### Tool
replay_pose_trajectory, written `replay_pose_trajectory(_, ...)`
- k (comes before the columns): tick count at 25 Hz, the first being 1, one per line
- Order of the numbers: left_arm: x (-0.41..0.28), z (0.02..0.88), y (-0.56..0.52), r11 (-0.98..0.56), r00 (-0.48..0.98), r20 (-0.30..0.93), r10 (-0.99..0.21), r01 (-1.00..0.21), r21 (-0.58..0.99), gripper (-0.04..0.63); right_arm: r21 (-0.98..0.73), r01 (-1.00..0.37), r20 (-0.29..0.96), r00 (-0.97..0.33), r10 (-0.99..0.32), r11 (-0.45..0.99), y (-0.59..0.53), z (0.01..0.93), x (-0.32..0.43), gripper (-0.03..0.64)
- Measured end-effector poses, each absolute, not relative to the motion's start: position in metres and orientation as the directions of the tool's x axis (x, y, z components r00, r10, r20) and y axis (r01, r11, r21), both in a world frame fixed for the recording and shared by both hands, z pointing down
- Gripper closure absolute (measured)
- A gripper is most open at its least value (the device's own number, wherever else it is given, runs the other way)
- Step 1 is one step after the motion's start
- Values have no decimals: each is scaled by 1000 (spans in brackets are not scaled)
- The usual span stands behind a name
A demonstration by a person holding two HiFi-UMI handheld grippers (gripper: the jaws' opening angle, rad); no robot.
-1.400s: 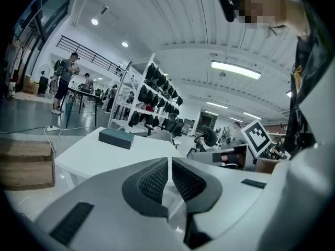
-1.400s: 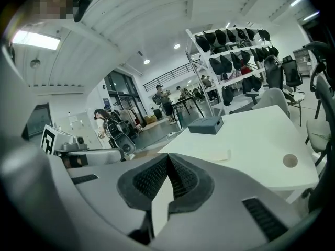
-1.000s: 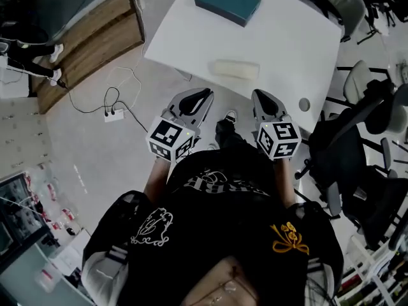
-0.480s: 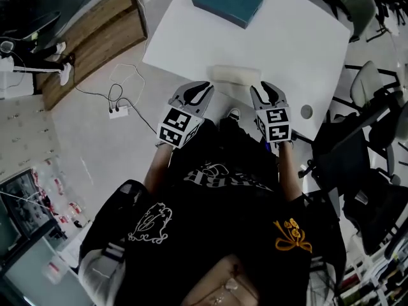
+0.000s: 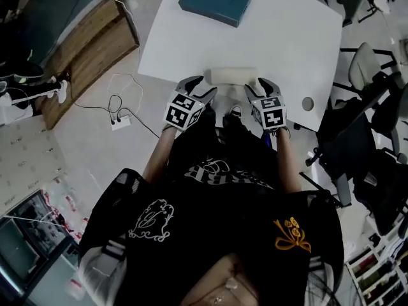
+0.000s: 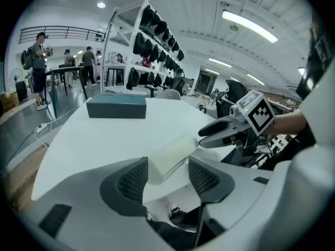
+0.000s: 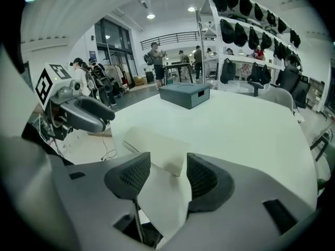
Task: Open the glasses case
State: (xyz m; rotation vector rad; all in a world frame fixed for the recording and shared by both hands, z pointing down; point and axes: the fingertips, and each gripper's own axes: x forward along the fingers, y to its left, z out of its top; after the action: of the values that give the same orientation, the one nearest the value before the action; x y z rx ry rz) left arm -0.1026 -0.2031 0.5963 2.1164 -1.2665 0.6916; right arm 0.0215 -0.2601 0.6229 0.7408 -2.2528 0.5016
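left claw [image 5: 201,87], right claw [image 5: 256,87]: newly agape

The glasses case [image 5: 234,76] looks smooth and matt on the smooth, faintly sheened white surface [image 5: 287,50], the box [image 5: 215,1] at 12 o'clock from it seems matt card, and the left gripper [image 6: 167,163] and right gripper [image 7: 168,161] show smooth grey plastic with dark, finely gridded pads [image 6: 131,181].

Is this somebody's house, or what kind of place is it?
Not a house; probably a big open workroom or lab: a tall storage rack, office chairs, and people standing at a high table.
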Motion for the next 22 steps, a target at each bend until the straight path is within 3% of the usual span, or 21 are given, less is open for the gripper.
replay_pose_trajectory(8, -99, 660, -215, -572, 451, 784, -428, -806, 152, 339, -131, -754, 785, -475, -396, 644, -255, 648, 22, 388)
replay_pose_trajectory(16, -101, 671, -234, -731, 496, 780, -382, -679, 73, 347, -149, -862, 794, -396, -461, 484, -259, 651, 16, 409)
replay_pose_trajectory(22, -116, 670, -247, -818, 503, 789, -353, -575, 0, 347, -168, -881, 790, -388, -475, 442, -255, 643, 4, 445)
